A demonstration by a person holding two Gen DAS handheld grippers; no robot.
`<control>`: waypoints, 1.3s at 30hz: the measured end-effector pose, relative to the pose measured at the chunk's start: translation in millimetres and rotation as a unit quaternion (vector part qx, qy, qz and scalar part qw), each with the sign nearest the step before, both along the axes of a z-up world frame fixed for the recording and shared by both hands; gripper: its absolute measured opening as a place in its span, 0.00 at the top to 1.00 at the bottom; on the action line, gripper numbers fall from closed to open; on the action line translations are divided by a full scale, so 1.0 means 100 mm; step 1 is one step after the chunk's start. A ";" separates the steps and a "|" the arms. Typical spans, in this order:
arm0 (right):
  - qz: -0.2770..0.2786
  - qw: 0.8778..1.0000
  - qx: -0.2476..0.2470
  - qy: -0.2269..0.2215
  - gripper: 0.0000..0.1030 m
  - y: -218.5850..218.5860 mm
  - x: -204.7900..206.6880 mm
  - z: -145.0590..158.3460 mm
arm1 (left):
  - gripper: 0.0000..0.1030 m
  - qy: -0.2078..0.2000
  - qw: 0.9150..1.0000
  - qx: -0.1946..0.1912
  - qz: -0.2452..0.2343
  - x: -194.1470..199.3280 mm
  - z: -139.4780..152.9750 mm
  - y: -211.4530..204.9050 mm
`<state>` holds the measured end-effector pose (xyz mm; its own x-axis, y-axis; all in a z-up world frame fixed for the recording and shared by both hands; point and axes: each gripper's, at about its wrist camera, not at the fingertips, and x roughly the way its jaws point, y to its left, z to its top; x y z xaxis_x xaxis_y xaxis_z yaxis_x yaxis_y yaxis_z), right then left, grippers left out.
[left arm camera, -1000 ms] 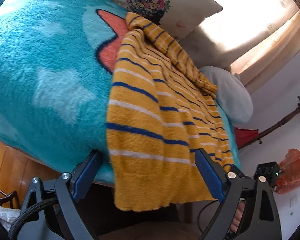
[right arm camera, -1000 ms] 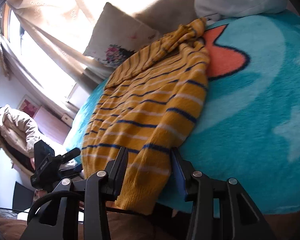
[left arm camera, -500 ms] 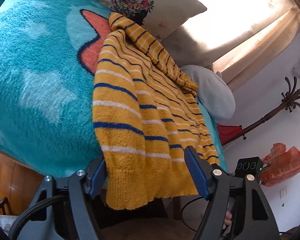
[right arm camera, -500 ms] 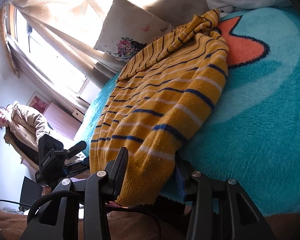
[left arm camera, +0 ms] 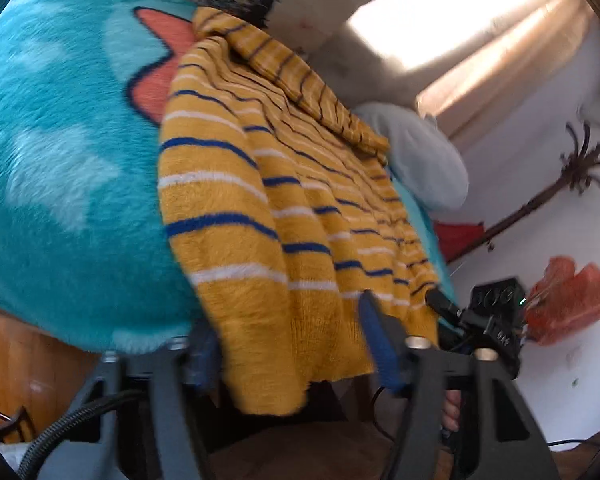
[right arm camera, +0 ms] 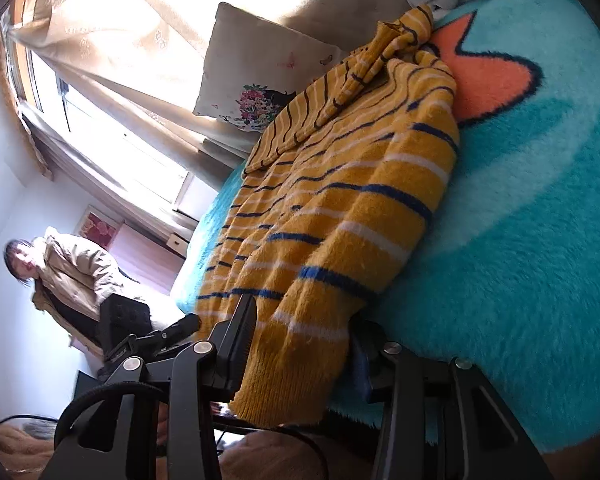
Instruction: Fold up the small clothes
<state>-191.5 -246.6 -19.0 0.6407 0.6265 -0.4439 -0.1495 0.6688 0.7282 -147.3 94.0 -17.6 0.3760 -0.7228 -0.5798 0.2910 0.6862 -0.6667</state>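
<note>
Sweater (left arm camera: 260, 208), yellow w/ blue + white stripes, lies on teal blanket (left arm camera: 60, 160), hem hanging over edge. L gripper (left arm camera: 292, 344): jaws spread, hem corner between fingers, not pinched. R gripper (right arm camera: 300, 340): jaws spread around other hem corner. Floral pillow (right arm camera: 256, 76) beyond sweater. Bystander (right arm camera: 60, 268) near window.
</note>
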 end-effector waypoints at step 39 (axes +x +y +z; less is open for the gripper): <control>0.041 0.994 -0.022 -0.096 0.89 0.09 0.13 0.98 | 0.90 -0.130 0.989 0.009 0.065 0.30 1.17 0.22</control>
